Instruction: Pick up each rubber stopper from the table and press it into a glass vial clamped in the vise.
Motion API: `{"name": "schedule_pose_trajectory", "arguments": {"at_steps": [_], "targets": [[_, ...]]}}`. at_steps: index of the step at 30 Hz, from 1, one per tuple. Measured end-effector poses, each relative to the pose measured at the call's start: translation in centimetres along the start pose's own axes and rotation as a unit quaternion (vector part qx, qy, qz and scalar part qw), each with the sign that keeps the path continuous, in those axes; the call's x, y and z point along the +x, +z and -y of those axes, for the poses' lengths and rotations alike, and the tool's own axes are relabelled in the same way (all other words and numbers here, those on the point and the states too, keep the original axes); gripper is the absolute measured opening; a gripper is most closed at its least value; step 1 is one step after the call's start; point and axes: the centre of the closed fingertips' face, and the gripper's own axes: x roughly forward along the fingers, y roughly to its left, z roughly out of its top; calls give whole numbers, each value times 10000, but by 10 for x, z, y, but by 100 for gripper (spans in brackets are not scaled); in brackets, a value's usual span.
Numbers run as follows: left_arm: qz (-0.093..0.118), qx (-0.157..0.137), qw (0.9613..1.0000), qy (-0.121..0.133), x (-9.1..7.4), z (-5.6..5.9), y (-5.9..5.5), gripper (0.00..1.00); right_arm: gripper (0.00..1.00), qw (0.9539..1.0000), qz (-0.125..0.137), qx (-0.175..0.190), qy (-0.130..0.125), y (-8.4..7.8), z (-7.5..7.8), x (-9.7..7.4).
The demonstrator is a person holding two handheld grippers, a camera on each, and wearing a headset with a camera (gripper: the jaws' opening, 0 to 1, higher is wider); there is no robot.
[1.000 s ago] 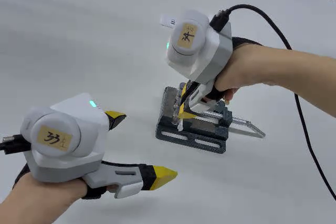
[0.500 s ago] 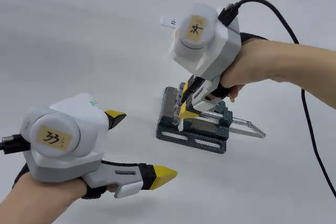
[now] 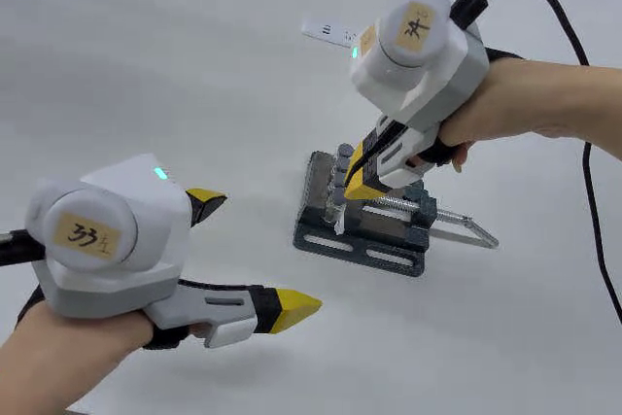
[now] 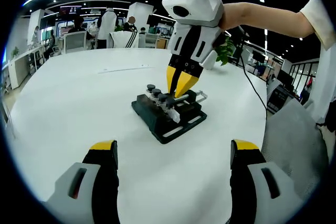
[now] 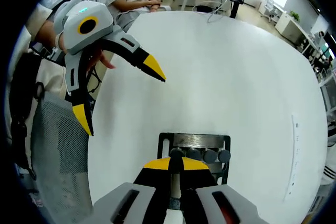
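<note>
As you are working over the vise (image 3: 364, 255), the right gripper (image 3: 362, 180) is sitting closed, likely for pressing. The left gripper (image 3: 253, 253) is gaping, empty.

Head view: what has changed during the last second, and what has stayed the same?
The right gripper, fingers together, has risen up and to the right from the vise, so the stoppered vials now show beside its tips. The left gripper stays open and empty at lower left; the vise has not moved.
</note>
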Motion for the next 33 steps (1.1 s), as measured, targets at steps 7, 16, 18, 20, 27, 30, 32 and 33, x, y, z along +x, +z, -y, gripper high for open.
{"name": "schedule_pose_trajectory", "arguments": {"at_steps": [7, 16, 18, 20, 27, 30, 32, 33], "targets": [[-37, -34, 10000, -24, 2, -1, -4, 87, 0, 10000, 24, 25, 75, 0, -4, 3], [-77, -75, 9999, -43, 4, -2, -7, 87, 0, 9999, -74, -10, 142, -1, -2, 8], [-89, -89, 9999, -45, 4, -2, -9, 87, 0, 9998, -115, -87, 170, -1, -2, 8], [-101, -113, 9999, -58, 5, -2, -10, 87, 0, 9996, -171, -121, 201, 1, -2, 10], [-119, -149, 9998, -84, 9, -2, -12, 87, 0, 9986, -407, -87, 339, 0, -2, 12], [-115, -187, 9997, -86, 11, -4, -13, 87, 0, 9983, -412, -32, 412, 0, 0, 14], [-126, -186, 9997, -97, 12, -4, -13, 87, 0, 9983, -387, 0, 433, 0, 0, 15], [-123, -185, 9997, -104, 13, -4, -13, 87, 0, 9983, -385, 27, 433, 0, -1, 15]]}}
